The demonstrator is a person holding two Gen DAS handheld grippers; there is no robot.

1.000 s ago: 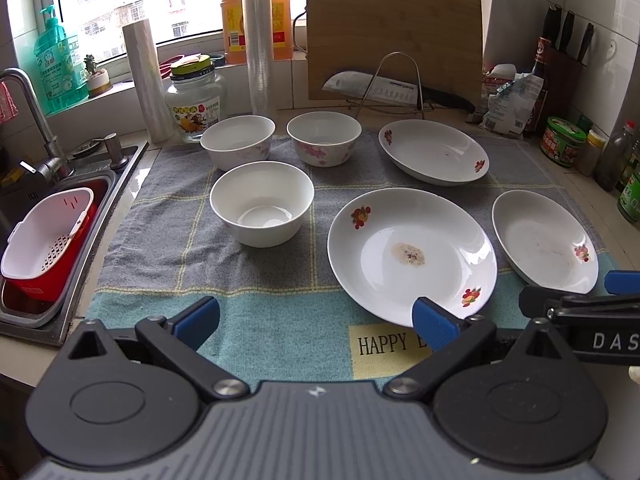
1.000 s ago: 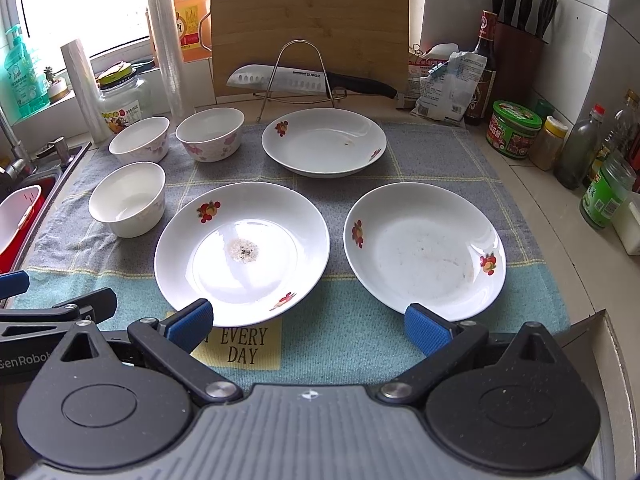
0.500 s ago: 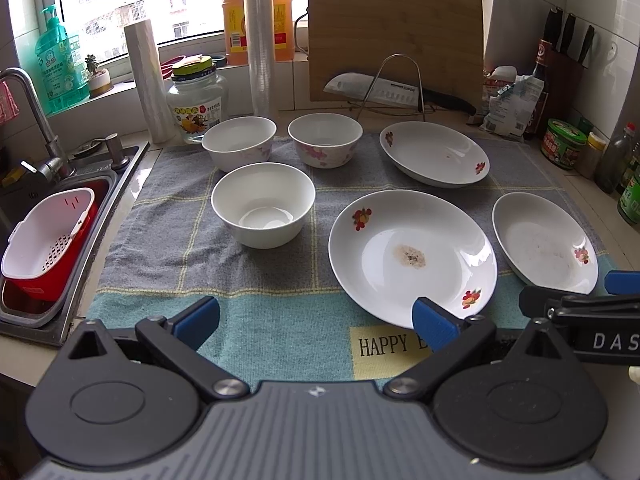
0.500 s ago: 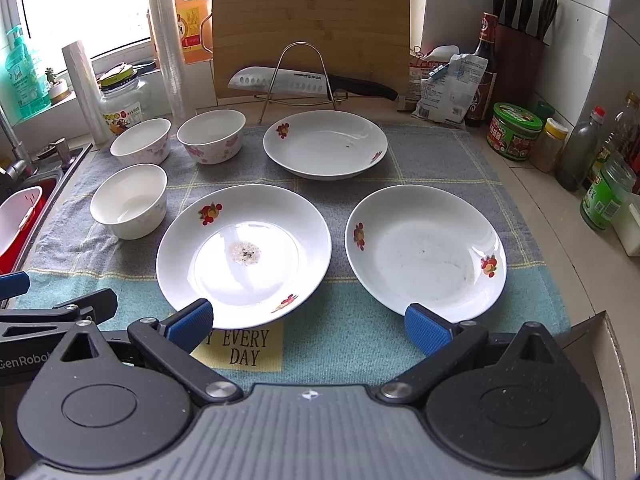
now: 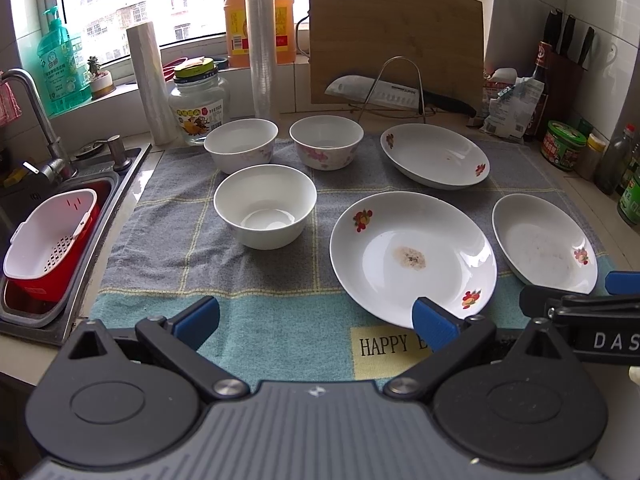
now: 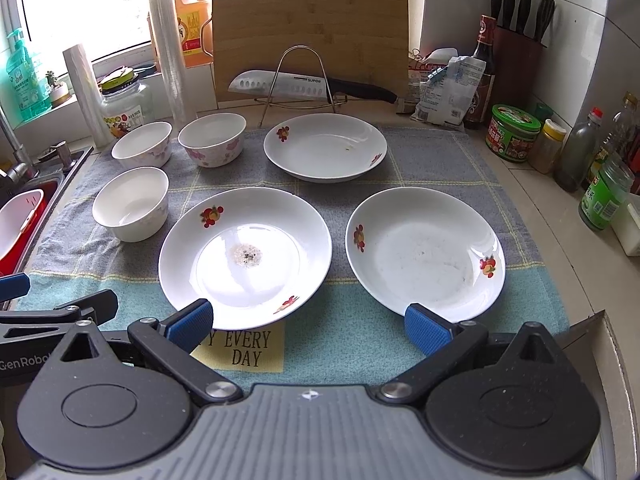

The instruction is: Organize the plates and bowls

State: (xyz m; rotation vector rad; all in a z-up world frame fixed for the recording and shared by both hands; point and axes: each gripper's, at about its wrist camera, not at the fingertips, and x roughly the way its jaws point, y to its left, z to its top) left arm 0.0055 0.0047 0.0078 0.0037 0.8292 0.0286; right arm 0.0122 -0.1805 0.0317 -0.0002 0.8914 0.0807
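Three white flowered plates lie on the towel: a large middle plate [image 5: 412, 256] [image 6: 245, 257] with a food stain, a right plate [image 5: 544, 243] [image 6: 425, 252], and a far plate [image 5: 434, 155] [image 6: 325, 147]. Three white bowls stand to their left: a near bowl [image 5: 265, 205] [image 6: 131, 203], a far left bowl [image 5: 241, 145] [image 6: 142, 145] and a flowered bowl [image 5: 326, 141] [image 6: 212, 139]. My left gripper [image 5: 316, 322] is open at the towel's near edge. My right gripper [image 6: 308, 322] is open too, near the rims of the middle and right plates. Neither touches anything.
A grey and teal towel [image 5: 168, 248] covers the counter. A sink [image 5: 60, 312] with a red and white strainer basket [image 5: 48, 240] lies left. A knife on a wire rack [image 6: 296, 84], a cutting board [image 6: 312, 28], jars and bottles [image 6: 512, 132] line the back and right.
Both grippers have eased slightly back or upward, so the dishes sit a little lower in view. Nothing was grasped or moved.
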